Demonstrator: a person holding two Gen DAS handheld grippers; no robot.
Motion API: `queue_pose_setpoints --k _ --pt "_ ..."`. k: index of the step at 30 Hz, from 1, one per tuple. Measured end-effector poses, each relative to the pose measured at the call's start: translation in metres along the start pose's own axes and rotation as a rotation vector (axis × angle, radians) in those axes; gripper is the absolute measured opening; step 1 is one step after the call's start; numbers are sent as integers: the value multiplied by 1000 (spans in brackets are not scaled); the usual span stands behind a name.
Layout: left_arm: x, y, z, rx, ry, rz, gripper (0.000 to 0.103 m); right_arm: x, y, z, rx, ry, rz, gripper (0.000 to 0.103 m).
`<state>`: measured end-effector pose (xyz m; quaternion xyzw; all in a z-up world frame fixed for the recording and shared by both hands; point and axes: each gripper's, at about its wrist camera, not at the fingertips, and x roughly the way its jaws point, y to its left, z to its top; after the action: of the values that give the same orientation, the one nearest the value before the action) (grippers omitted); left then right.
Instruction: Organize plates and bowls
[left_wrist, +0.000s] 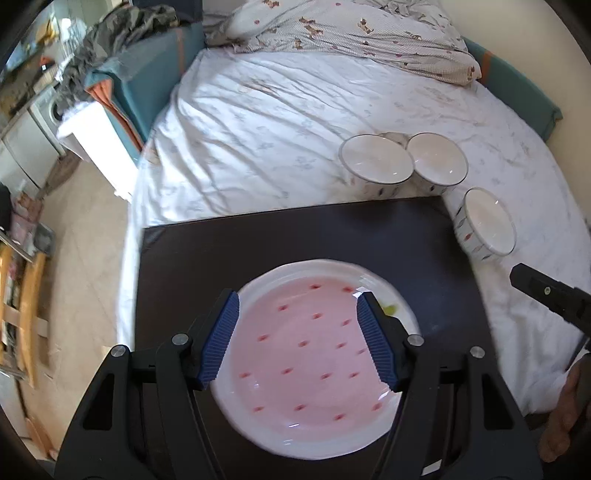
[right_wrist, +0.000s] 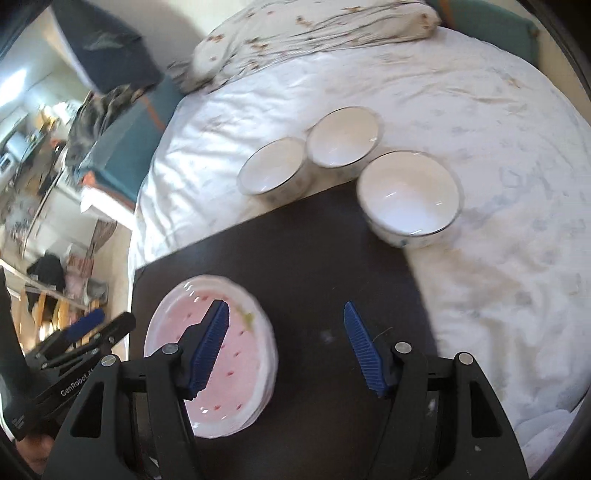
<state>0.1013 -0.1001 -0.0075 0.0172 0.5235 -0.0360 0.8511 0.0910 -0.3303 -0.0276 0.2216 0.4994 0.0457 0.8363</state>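
A white plate with a pink centre and red flecks lies on a dark board; in the right wrist view the plate looks like the top of a small stack. My left gripper hangs open above it, holding nothing. My right gripper is open and empty over the bare board, right of the plate. Three white bowls stand on the bed past the board: a left one, a far one and a near right one.
The board lies on a bed with a white sheet and a flowered quilt at the far end. A teal bed frame and a white cabinet stand left. The floor drops off left of the bed.
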Motion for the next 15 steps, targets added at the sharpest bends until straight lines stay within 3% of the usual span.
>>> queue_pose_setpoints --k 5,10,15 --pt "29 -28 26 -62 136 -59 63 -3 -41 35 105 -21 -45 68" --pt "52 -66 53 -68 183 -90 63 4 -92 69 231 -42 -76 68" --pt "80 -107 74 -36 228 -127 63 28 -137 76 405 17 -52 67"
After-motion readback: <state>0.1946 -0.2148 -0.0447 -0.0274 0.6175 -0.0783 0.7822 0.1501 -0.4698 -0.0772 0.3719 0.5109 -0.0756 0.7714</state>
